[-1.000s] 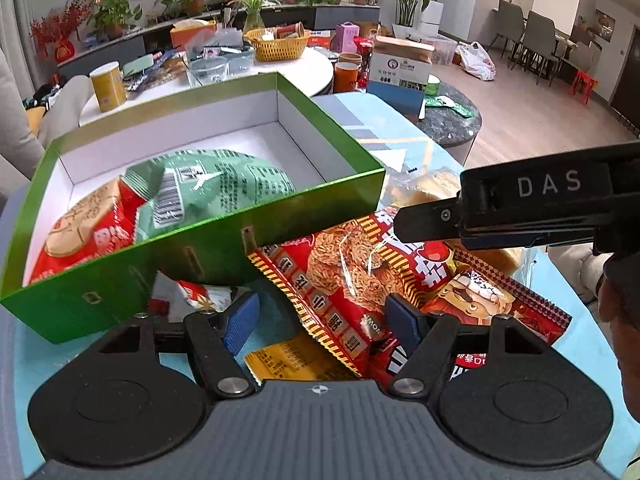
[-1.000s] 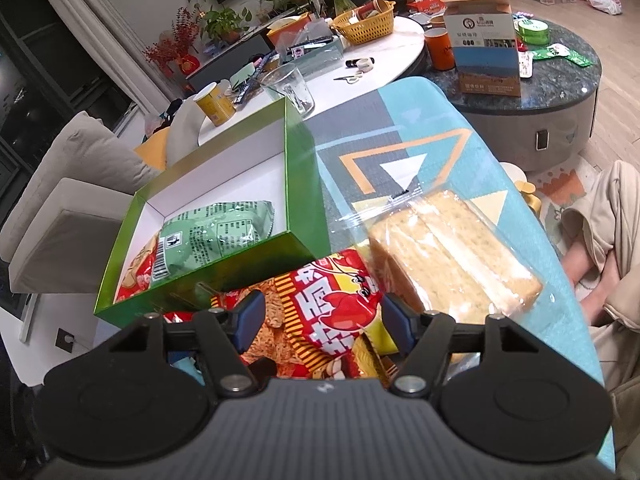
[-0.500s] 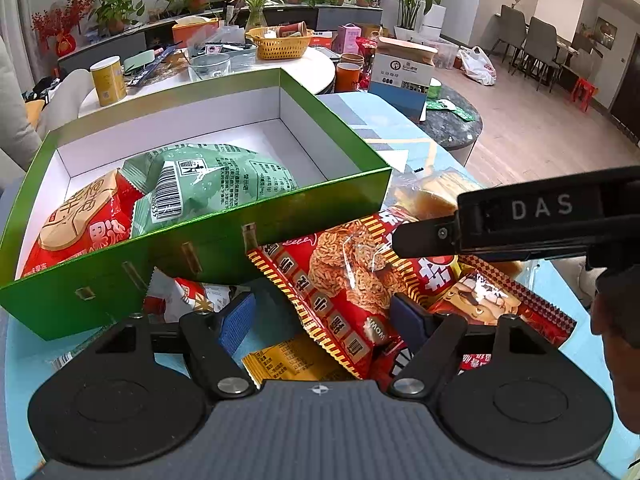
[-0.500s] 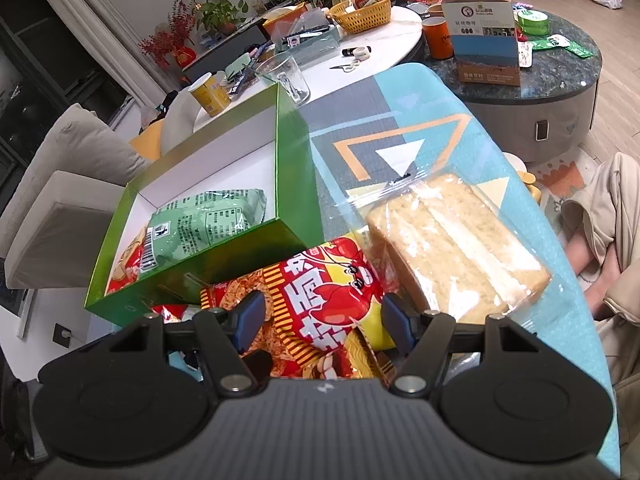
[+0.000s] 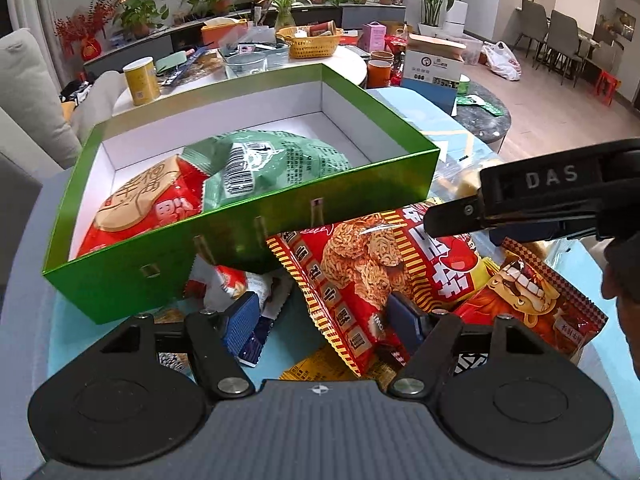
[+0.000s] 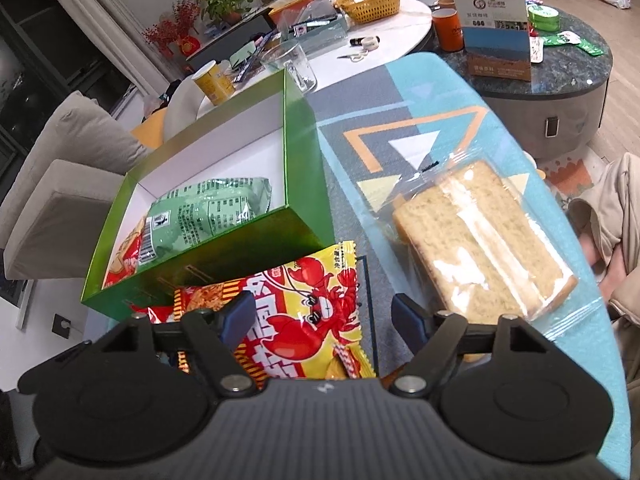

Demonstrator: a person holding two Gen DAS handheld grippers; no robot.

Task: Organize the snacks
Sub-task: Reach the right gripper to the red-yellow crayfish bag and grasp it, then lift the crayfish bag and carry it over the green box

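Note:
A green box [image 5: 248, 232] with a white inside holds a green snack bag [image 5: 276, 164] and a red snack bag [image 5: 148, 204]; it also shows in the right wrist view [image 6: 308, 184]. In front of it lies a pile of snacks: a red noodle-snack bag [image 5: 372, 268], a red-orange bag [image 5: 532, 304] and small packets [image 5: 232, 284]. My left gripper [image 5: 324, 320] is open just above the pile. My right gripper [image 6: 324, 316] is open over a yellow-red lobster bag [image 6: 316, 312]. A clear bag of bread slices [image 6: 484, 240] lies to its right. The right gripper also shows in the left wrist view [image 5: 520, 204].
The patterned blue table top [image 6: 404, 120] ends near the right. Behind it a white round table [image 6: 384, 36] carries a glass [image 6: 292, 64], a yellow can [image 6: 212, 84], a basket [image 6: 370, 0]. A dark round table [image 6: 568, 60] holds a carton [image 6: 496, 36]. A grey sofa [image 6: 60, 184] stands left.
Both grippers have drawn back and risen a little. The right gripper has shifted right, so the lobster bag and bread bag show more fully. Both stay open.

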